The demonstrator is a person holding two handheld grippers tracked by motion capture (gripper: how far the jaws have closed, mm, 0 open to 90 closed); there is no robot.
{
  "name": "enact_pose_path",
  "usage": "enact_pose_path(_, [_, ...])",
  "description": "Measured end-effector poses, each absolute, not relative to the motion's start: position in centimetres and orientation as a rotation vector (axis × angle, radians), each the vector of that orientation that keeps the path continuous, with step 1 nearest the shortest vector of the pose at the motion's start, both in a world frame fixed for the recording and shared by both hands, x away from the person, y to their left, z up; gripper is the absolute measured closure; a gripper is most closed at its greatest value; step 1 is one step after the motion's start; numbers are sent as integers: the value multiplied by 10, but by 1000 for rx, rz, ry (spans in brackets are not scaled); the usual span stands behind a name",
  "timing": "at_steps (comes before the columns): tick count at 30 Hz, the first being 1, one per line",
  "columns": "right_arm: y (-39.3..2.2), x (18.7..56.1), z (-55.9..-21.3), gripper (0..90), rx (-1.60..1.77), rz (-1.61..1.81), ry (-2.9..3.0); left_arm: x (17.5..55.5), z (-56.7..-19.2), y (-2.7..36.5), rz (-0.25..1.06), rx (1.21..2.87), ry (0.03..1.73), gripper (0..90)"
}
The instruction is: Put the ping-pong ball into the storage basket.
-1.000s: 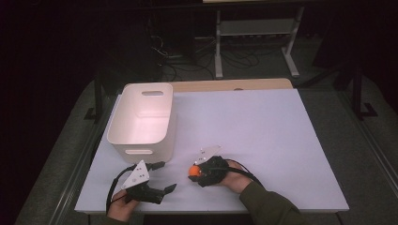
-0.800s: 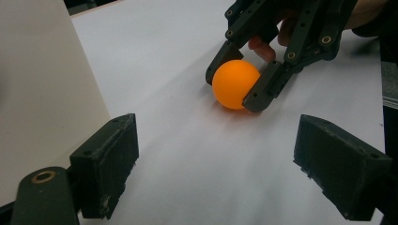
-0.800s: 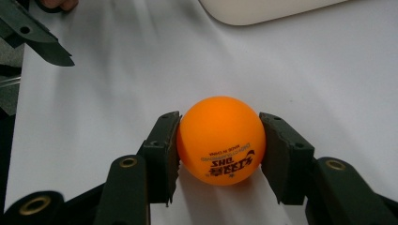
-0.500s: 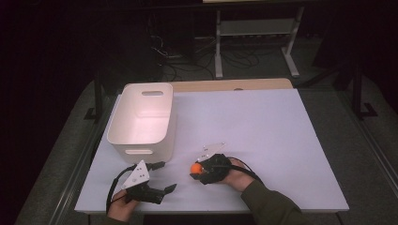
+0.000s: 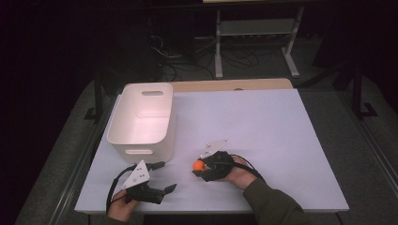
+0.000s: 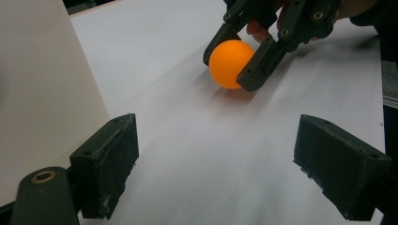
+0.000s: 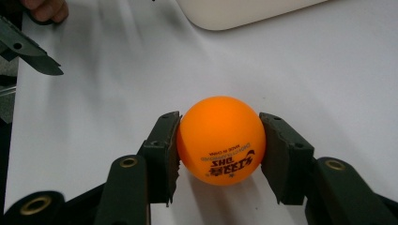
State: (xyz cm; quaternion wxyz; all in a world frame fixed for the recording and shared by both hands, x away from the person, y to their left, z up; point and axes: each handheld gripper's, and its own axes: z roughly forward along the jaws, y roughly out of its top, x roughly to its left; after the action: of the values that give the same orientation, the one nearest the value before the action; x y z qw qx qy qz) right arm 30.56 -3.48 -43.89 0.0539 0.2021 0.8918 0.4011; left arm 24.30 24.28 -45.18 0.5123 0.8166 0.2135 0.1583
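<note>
An orange ping-pong ball (image 7: 220,140) with dark print sits between the two black pads of my right gripper (image 7: 219,157), which is shut on it just over the white table (image 5: 263,131). In the high view the ball (image 5: 199,165) and the right gripper (image 5: 202,168) are at the front middle of the table. My left gripper (image 5: 167,176) stands open and holds nothing at the front left, a short way from the ball. Its own view looks between its wide jaws (image 6: 216,173) at the held ball (image 6: 231,63).
A white plastic bin (image 5: 141,140) with handle slots stands at the table's left, just beyond the left gripper; its wall (image 6: 42,84) is close beside the left jaw. The table's front edge lies right behind both hands. Dark floor, cables and a metal stand lie beyond the far edge.
The right gripper, still shut on the ball, has shifted slightly away from the front edge. The left gripper has stayed where it was.
</note>
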Motion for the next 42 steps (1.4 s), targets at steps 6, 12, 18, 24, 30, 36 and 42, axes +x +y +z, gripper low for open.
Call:
enact_pose_path(6, [-38,308,-436,496,627,1230,2702,243,-452,243,380,1964,514,142])
enact_pose_path(12, [-41,310,-432,496,651,1239,2695,243,-452,243,379,1964,515,142])
enact_pose_path(18, [-42,311,-430,496,653,1238,2694,244,-452,243,378,1963,517,141])
enact_pose_path(24, [-41,314,-424,497,659,1245,2683,243,-452,243,378,1961,517,141])
enact_pose_path(30, [-39,317,-421,496,651,1249,2677,243,-452,243,379,1959,516,142])
enact_pose_path(36, [-38,319,-418,497,656,1238,2676,243,-452,243,379,1959,517,142])
enact_pose_path(42, [-37,323,-416,496,664,1235,2670,243,-452,243,380,1958,516,142])
